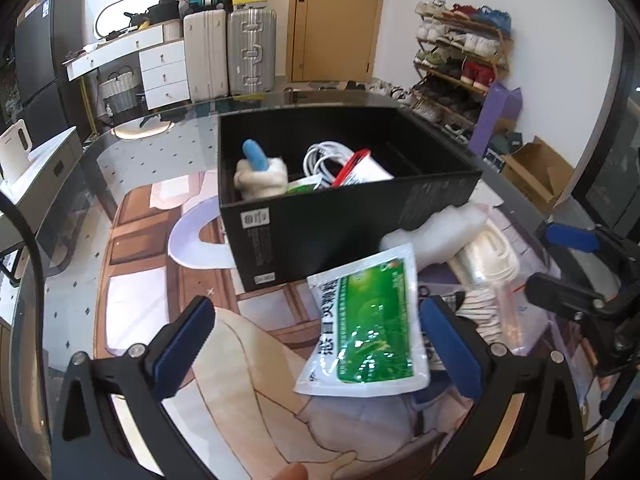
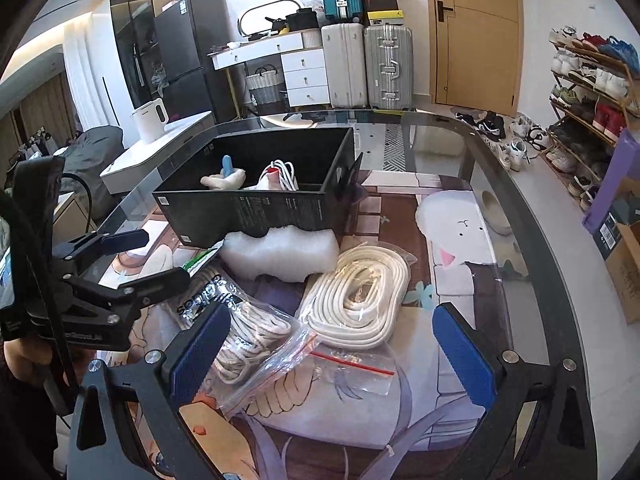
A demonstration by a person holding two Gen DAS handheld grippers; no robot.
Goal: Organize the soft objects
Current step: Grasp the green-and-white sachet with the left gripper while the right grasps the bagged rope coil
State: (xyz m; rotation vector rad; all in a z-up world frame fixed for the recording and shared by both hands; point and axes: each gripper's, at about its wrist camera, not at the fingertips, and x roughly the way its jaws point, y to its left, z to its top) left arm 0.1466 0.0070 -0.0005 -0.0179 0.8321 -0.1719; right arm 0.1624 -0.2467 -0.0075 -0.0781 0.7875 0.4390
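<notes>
A green and white packet (image 1: 368, 328) lies tilted between the open fingers of my left gripper (image 1: 316, 340), close to the right finger; whether it touches is unclear. Behind it stands a black box (image 1: 360, 208) holding a white plush toy with a blue tip (image 1: 260, 172), a white cable and a packet. My right gripper (image 2: 332, 356) is open and empty above a zip bag of white cord (image 2: 248, 340) and a coil of white rope (image 2: 360, 300). White foam (image 2: 280, 256) leans against the black box (image 2: 256, 208). The left gripper (image 2: 120, 264) also shows at the left.
The glass table (image 2: 520, 240) has a cartoon mat under it and a curved edge on the right. Suitcases (image 2: 368, 64), a white dresser and a shoe rack (image 2: 592, 92) stand beyond. A cardboard box (image 1: 536, 172) sits on the floor.
</notes>
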